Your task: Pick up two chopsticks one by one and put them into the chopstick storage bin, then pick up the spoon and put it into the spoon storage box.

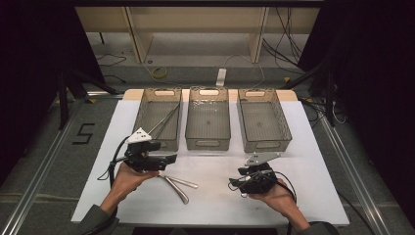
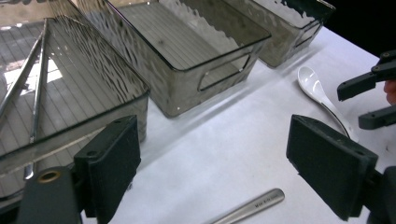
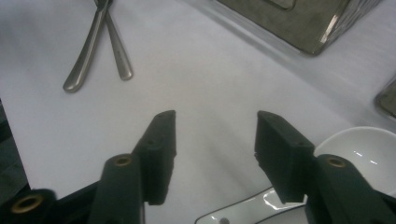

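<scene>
Both grippers' jaws gape empty; we're sorting cutlery: right gripper [image 3: 212, 154] must close on white spoon [image 3: 364, 154], left gripper [image 2: 224, 168] on steel handles [image 1: 178, 186].

- Beyond the table [image 1: 303, 196], a long way past the grippers, pale wooden shelving [image 1: 195, 29] stands on upright panels with an open gap beneath
- Grey floor [image 1: 44, 147] lies on both sides, far out from the grippers
- A black figure five [image 1: 84, 133] is marked on the floor, out to the left of the left-hand gripper
- Metal rails [image 1: 39, 171] run along the floor at either side of the table
- Loose cables [image 1: 288, 39] trail over the floor by the shelving, with a yellow coil [image 1: 159, 73] and a white power strip [image 1: 221, 77]
- Black curtains [image 1: 29, 58] close off both flanks
- Light falls from above; the edges stay dark
</scene>
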Tool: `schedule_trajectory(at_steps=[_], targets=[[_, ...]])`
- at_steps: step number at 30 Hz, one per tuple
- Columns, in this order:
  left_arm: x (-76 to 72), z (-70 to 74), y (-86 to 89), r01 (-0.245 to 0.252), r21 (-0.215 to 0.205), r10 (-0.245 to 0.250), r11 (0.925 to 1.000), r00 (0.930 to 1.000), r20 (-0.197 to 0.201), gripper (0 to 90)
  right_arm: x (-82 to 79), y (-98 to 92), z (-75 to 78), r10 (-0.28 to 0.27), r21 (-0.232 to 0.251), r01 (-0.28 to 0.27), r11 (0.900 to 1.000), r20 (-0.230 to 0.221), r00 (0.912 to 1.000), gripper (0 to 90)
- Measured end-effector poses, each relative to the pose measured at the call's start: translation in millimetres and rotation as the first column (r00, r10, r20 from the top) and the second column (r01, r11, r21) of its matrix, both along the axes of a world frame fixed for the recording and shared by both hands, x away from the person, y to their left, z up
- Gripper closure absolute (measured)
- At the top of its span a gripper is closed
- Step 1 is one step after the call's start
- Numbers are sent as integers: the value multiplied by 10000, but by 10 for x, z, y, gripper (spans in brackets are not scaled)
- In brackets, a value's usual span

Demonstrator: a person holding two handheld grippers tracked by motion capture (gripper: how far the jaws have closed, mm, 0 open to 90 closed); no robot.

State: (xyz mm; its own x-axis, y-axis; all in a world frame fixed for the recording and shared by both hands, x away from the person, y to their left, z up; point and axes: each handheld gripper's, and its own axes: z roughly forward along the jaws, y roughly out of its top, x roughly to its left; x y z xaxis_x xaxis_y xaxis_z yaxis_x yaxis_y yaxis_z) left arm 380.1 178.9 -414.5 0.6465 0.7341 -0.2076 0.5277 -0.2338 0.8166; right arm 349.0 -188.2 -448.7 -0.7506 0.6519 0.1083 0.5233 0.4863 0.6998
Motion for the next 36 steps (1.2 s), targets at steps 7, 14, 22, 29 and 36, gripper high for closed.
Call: schedule_trajectory(at_steps=[7, 14, 22, 29, 36], targets=[[-75, -10, 8, 43, 159, -44, 9999, 10000, 34, 170, 22, -12, -51, 62, -453, -65, 9990, -67, 10000, 641], [-171, -33, -46, 293, 112, -291, 9995, 9995, -151, 155, 15, 6, -97, 298, -972, -328, 9947, -324, 9990, 809], [-192, -32, -7, 131, 68, -130, 9999, 9998, -133, 155, 28, 64, -176, 605, -1866, -736, 9797, -750, 9953, 900], [-212, -34, -31, 185, 266, -184, 9995, 9998, -39, 155, 31, 62, -216, 783, -2331, -1029, 9670, -1123, 9906, 900], [-221, -38, -30, 145, 403, -147, 9991, 9999, 56, 155, 7, -81, -177, 405, -2845, -764, 9556, -1301, 9907, 900]])
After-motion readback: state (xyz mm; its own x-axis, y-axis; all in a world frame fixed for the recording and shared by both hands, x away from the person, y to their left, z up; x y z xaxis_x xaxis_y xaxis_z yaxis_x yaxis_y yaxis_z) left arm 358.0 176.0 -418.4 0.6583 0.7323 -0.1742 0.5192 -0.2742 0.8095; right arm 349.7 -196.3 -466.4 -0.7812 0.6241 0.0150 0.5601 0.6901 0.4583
